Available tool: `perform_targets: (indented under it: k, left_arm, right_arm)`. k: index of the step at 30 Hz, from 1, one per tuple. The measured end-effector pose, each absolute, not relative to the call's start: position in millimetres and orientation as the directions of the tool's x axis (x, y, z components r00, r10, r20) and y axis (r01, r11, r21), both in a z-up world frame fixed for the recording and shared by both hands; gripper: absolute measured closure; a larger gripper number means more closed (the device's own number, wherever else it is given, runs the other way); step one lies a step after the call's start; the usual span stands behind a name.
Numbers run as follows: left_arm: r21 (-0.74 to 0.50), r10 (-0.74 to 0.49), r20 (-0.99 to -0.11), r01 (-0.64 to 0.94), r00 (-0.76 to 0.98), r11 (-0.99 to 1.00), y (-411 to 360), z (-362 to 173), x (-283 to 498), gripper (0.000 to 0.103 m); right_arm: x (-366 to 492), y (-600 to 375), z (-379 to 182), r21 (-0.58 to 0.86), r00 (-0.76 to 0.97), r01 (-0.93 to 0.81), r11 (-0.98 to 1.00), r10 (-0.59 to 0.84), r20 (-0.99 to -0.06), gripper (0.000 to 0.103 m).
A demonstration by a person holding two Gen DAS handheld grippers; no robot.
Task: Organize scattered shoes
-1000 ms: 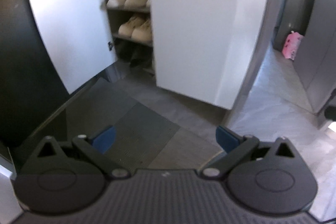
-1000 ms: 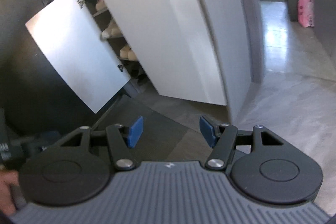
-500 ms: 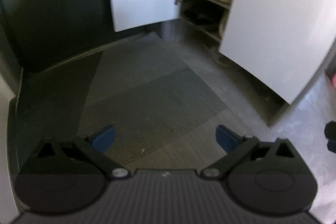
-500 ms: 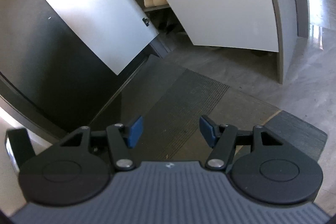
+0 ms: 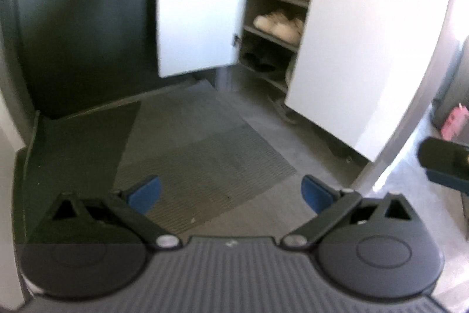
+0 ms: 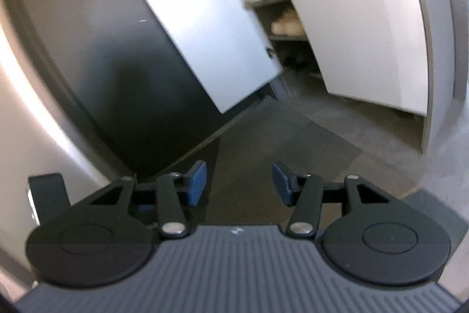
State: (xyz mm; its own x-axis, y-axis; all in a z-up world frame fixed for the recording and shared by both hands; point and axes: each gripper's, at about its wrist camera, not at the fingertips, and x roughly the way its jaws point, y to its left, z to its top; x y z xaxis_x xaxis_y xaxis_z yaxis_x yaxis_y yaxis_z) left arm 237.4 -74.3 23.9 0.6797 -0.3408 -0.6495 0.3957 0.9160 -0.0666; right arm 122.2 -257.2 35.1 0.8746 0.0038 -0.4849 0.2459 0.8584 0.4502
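Grey floor [image 5: 293,143] with one ribbed mat [image 5: 199,166]; cabinet [image 5: 366,34], two doors ajar, three pale shoe pairs [image 5: 278,24]; left tool [image 5: 231,192] apart, empty; right tool [image 6: 239,185] closing, empty.

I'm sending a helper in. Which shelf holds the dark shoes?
Find the white shoe cabinet with both doors open. Between the doors are shelves of pale sneakers; the dark shoes sit on the shelf just below them, the only dark ones.

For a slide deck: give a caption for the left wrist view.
Open left gripper over a ribbed doormat, facing an open shoe cabinet.
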Motion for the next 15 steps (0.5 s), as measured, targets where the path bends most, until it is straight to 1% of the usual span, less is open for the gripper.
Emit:
perform_targets:
  k: [2,4,7,10,12,14,15]
  left_arm:
    - [-0.081,-0.325,-0.642,0.361,0.694,0.929,-68.0,31.0,218.8,0.0]
    - [-0.081,-0.331,-0.641,0.368,0.692,0.926,-66.5,37.7,196.5,0.0]
    - [-0.072,-0.324,-0.632,0.363,0.704,0.929,-61.1,44.7,171.4,0.0]
    - [-0.053,-0.282,-0.625,0.321,0.728,0.946,-53.3,47.9,145.4,0.0]
    - [-0.041,-0.246,-0.623,0.283,0.743,0.958,-45.8,47.8,129.1,0.0]
    - [-0.021,-0.206,-0.619,0.247,0.758,0.969,-41.0,47.4,118.1,0.0]
    - [-0.039,-0.212,-0.62,0.241,0.755,0.97,-36.5,48.1,113.7,0.0]
  right_arm:
    - [110.4,-249.6,41.9,0.389,0.874,0.201,0.899,0.014,-0.485,0.049]
    - [103.7,-248.3,40.1,0.362,0.87,0.174,0.916,0.029,-0.493,0.049]
    - [93.3,-254.2,29.9,0.38,0.852,0.122,0.917,0.1,-0.514,0.049]
    - [76.6,-250.7,35.1,0.329,0.848,0.062,0.942,0.124,-0.515,0.049]
    - [64.4,-245.4,42.6,0.276,0.861,0.018,0.961,0.125,-0.492,0.049]
    - [56.0,-243.7,48.7,0.249,0.859,0.03,0.968,0.102,-0.501,0.049]
    - [51.4,-243.0,50.8,0.251,0.858,0.033,0.967,0.101,-0.503,0.049]
